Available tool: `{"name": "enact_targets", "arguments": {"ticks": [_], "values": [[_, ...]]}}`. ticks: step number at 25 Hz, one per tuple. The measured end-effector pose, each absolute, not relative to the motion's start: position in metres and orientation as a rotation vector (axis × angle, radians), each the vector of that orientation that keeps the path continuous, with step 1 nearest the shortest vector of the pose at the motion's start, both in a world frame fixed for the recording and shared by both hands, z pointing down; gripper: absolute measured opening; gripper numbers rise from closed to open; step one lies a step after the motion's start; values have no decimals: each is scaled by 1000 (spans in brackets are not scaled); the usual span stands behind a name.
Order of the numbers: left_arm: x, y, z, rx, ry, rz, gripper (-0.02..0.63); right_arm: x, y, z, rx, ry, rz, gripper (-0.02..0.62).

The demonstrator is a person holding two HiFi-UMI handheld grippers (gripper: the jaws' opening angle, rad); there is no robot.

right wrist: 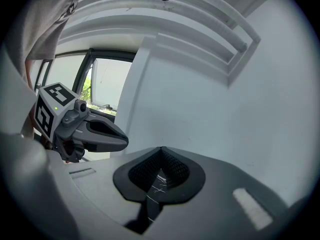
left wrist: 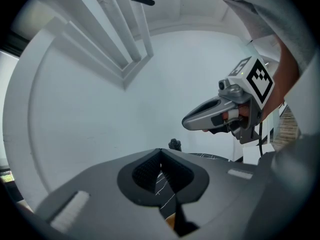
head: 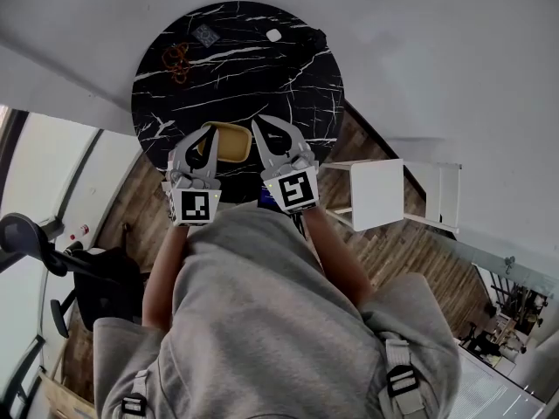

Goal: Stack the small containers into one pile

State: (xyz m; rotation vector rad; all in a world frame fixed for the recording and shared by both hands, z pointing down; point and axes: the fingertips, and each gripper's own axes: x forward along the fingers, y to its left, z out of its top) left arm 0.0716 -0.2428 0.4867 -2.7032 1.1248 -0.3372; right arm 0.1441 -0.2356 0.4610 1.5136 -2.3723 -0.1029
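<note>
A yellow container [head: 229, 140] sits near the front edge of the round black marble table [head: 262, 68]. In the head view it lies between my two grippers, and I see no other container. My left gripper [head: 201, 140] hovers at its left side, my right gripper [head: 266, 129] at its right. Both are shut and hold nothing. The left gripper view shows its own jaws [left wrist: 160, 151] meeting, with a yellow sliver [left wrist: 171, 223] below them and the right gripper [left wrist: 200, 120] beside. The right gripper view shows its own jaws [right wrist: 161, 150] touching, with the left gripper [right wrist: 117, 140] at left.
At the table's far side lie an orange tangle [head: 177, 59], a small grey square [head: 207, 35], a small white piece [head: 274, 35] and a dark object [head: 316, 37]. A white chair [head: 384, 190] stands right of the table. A black office chair [head: 26, 234] is at the left.
</note>
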Motion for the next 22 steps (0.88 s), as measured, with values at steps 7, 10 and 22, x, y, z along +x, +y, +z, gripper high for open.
{"name": "enact_targets", "arguments": {"ticks": [7, 10, 22], "values": [[71, -241, 504, -2693, 1111, -408, -2, 147, -235, 468, 1519, -2365, -79, 11], [72, -238, 511, -2702, 1100, -444, -2, 149, -234, 469, 1523, -2368, -89, 11], [96, -222, 571, -2688, 836, -747, -2, 167, -232, 472, 1551, -2373, -72, 11]]}}
